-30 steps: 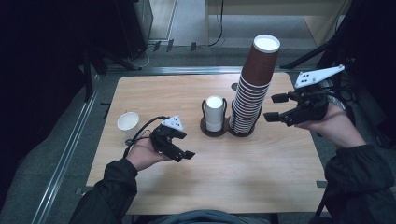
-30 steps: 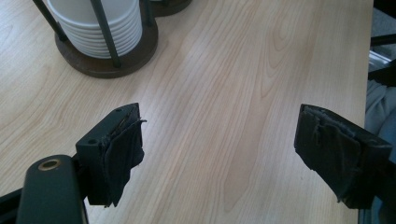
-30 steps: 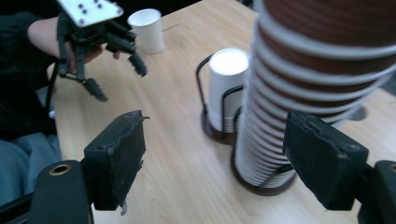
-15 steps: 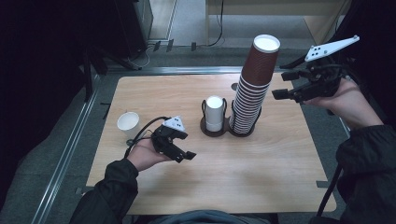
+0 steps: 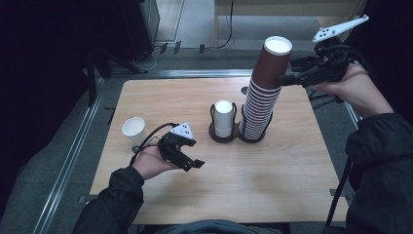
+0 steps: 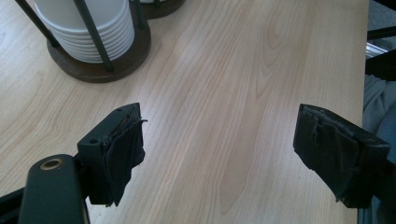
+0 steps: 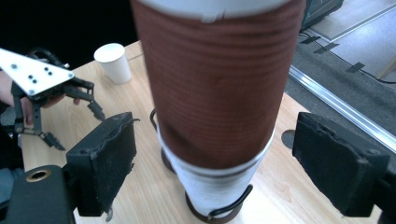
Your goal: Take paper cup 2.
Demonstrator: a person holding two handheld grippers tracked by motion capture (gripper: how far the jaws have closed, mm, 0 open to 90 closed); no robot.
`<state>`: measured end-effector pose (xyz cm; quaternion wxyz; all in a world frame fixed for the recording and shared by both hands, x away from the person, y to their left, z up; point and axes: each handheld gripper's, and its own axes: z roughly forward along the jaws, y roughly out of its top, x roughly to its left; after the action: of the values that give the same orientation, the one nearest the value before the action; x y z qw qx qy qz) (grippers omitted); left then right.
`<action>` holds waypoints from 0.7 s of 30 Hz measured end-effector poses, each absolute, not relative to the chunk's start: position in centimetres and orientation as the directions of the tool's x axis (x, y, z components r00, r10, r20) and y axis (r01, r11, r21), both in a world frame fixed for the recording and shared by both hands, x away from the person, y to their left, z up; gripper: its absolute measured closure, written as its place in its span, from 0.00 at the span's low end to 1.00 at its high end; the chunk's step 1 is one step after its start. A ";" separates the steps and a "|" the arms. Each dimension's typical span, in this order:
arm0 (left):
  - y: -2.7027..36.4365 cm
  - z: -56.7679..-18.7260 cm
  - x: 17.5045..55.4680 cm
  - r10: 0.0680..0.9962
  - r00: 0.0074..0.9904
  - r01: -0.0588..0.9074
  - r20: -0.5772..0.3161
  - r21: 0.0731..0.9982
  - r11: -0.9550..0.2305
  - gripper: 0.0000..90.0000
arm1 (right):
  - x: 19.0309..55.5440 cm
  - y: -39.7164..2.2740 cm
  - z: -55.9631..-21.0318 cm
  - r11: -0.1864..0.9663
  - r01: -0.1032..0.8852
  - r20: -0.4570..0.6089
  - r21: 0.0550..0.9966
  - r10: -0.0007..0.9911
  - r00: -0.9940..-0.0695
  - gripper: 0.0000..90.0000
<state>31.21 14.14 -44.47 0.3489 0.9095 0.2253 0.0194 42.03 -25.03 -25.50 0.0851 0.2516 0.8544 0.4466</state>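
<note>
While raised beside top of tall brown cup stack, right gripper with jaws wide apart, just been opening further; nothing gripped. Seen in right gripper view: top brown cup between the two pads but clear of both, gaps on either side. White rim at top of that cup; contents not discernible. Lower down in same view, white cup rims nested beneath the brown sleeve, seated in dark wire holder.

Stack standing upright in right-hand ring of dark twin cup holder, near table centre. Left-hand ring of holder: short white cup stack, upright, caged by thin black rods. Same short stack in left gripper view, layered white rims on round dark base, beyond the jaws.

Single white paper cup upright on wooden table, at left side, well apart from holder, near person's left hand. Inside appears white; whether anything in it, cannot tell. Also seen in right gripper view, behind left gripper.

Left gripper held low over table in front of holder, jaws parted about halfway, nothing between pads, bare wood below.
</note>
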 end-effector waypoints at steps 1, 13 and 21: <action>14.1 -44.5 31.2 0.423 0.898 0.395 -0.121 0.643 -0.656 0.18 | 42.2 -24.8 -25.4 0.477 0.353 0.076 0.805 0.508 -0.858 0.15; 13.9 -44.7 31.1 0.418 0.900 0.394 -0.122 0.635 -0.665 0.18 | 43.9 -22.6 -24.4 0.464 0.343 0.077 0.817 0.502 -0.861 0.15; 14.0 -44.8 31.1 0.416 0.901 0.395 -0.124 0.633 -0.666 0.18 | 44.3 -21.3 -23.9 0.483 0.344 0.065 0.805 0.505 -0.861 0.16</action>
<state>31.07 14.00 -44.78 0.3430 0.9126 0.2220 0.0154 44.30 -21.25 -23.94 0.0907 0.2480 0.8562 0.4441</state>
